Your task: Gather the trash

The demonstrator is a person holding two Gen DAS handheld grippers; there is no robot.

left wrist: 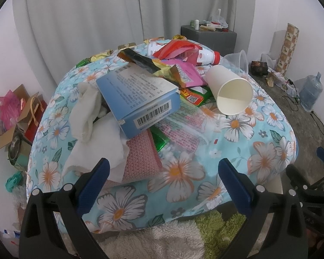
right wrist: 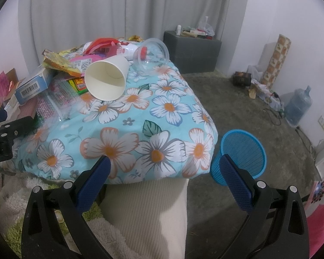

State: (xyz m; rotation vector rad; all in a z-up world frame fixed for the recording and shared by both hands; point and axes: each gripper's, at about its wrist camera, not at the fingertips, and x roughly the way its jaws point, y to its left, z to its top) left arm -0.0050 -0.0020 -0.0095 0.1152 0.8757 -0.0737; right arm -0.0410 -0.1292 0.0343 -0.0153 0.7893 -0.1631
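Observation:
Trash lies piled on a table with a flowered blue cloth (left wrist: 244, 151) (right wrist: 162, 116). A blue box (left wrist: 138, 99) (right wrist: 32, 85) rests on crumpled white tissue (left wrist: 92, 142) and a pink wrapper (left wrist: 140, 161). A white paper cup (left wrist: 231, 88) (right wrist: 107, 78) lies on its side, mouth toward me. Behind it are a clear plastic cup (left wrist: 237, 61) (right wrist: 153, 54), a red-capped bottle (left wrist: 207, 57) and snack wrappers (left wrist: 157, 67). A blue mesh bin (right wrist: 242, 155) stands on the floor right of the table. My left gripper (left wrist: 164, 168) is open and empty before the tissue. My right gripper (right wrist: 165, 166) is open and empty at the table's near edge.
A grey cabinet (right wrist: 192, 49) with small items stands at the back by the curtain. A water jug (right wrist: 298, 105), cables and boxes line the right wall. Cardboard and bags (left wrist: 17, 118) lie on the floor left of the table. A shaggy rug (left wrist: 183, 237) is below.

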